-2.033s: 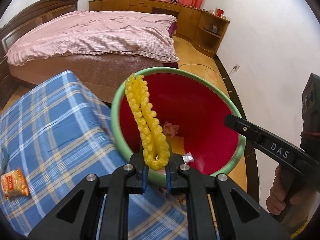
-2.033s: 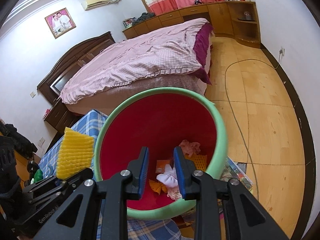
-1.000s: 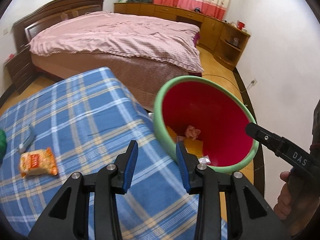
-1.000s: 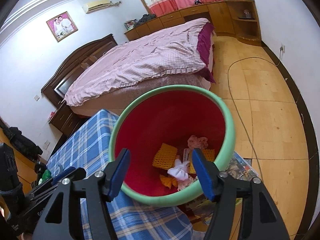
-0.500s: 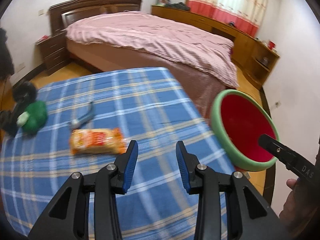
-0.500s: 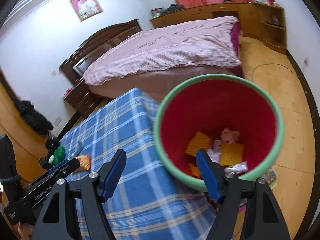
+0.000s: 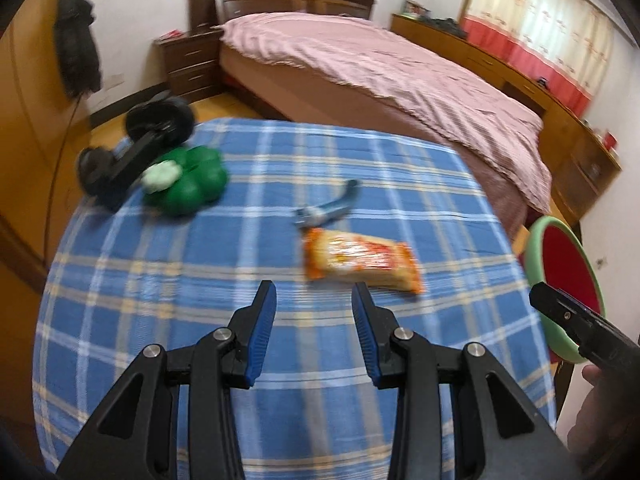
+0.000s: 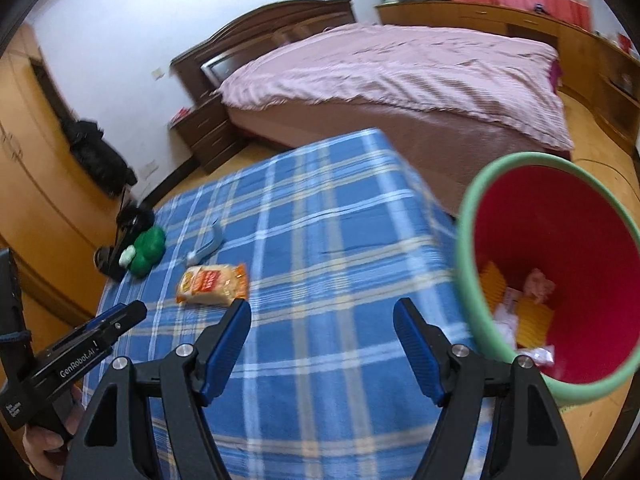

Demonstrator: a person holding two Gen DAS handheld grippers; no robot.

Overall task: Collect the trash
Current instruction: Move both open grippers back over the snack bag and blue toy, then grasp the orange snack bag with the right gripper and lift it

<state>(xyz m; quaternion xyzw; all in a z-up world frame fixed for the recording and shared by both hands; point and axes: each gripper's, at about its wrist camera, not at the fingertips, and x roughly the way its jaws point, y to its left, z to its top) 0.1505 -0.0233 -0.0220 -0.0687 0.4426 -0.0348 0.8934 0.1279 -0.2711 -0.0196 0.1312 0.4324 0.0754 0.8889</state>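
Note:
An orange snack packet point(image 7: 360, 261) point(image 8: 214, 280) lies on the blue plaid table point(image 7: 160, 300) point(image 8: 320, 232). My left gripper point(image 7: 314, 308) hovers just short of the packet, open, with nothing between its pads. The packet's near edge sits just beyond the right fingertip point(image 7: 360, 300). My right gripper point(image 8: 322, 316) is open wide over the cloth and holds nothing; the packet lies just beyond its left fingertip point(image 8: 240, 312). The red bin with a green rim point(image 8: 466, 240) point(image 7: 536, 264) stands off the table's right edge, with yellow foam nets and crumpled paper inside.
A grey-blue tube-like object point(image 7: 328, 208) lies just beyond the packet. A green lobed item point(image 7: 184, 184) and a black device point(image 7: 152, 132) sit at the table's far left corner. A pink bed point(image 7: 380, 64) stands behind the table, with wooden cabinets along the walls.
The left gripper let the yellow foam net go into the bin. Both grippers then swung left from the bin to over the table, bringing the snack packet near. The right jaws widened.

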